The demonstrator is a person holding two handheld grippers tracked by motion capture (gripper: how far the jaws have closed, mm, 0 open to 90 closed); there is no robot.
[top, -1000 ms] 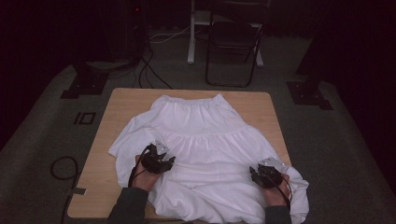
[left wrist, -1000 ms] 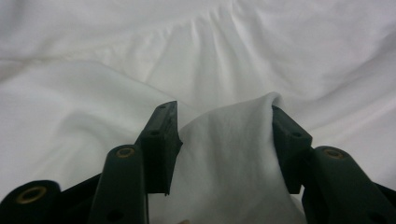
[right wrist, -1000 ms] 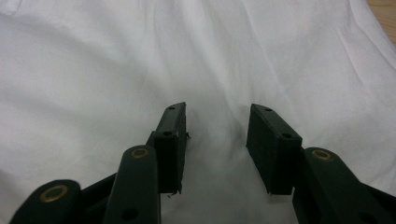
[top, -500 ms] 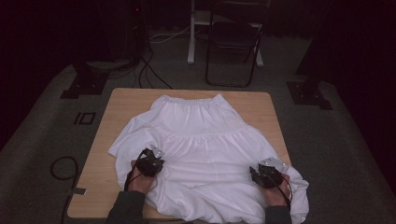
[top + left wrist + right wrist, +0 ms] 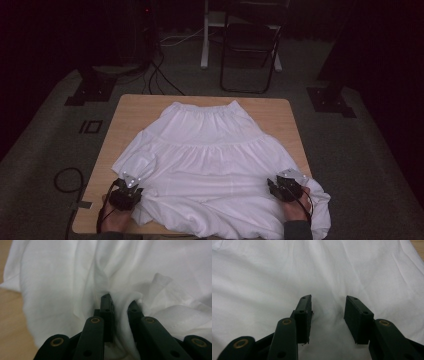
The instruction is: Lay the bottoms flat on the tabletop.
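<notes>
Since the earlier frame: left gripper shifted toward lower left of the high view, jaws just closing, now clamped on a fold of skirt. Right gripper unmoved, jaws apart over flat cloth, nothing pinched. Skirt judged light, soft, limp, prone to bunching; best taken by hem corners. White, tiered, gathered waistband; spread across table, hem at bottom edge.

I can read no text, label, brand or number anywhere in my views: nothing legible on the white skirt, the wooden table, or the dark floor at the frame's upper edge.
</notes>
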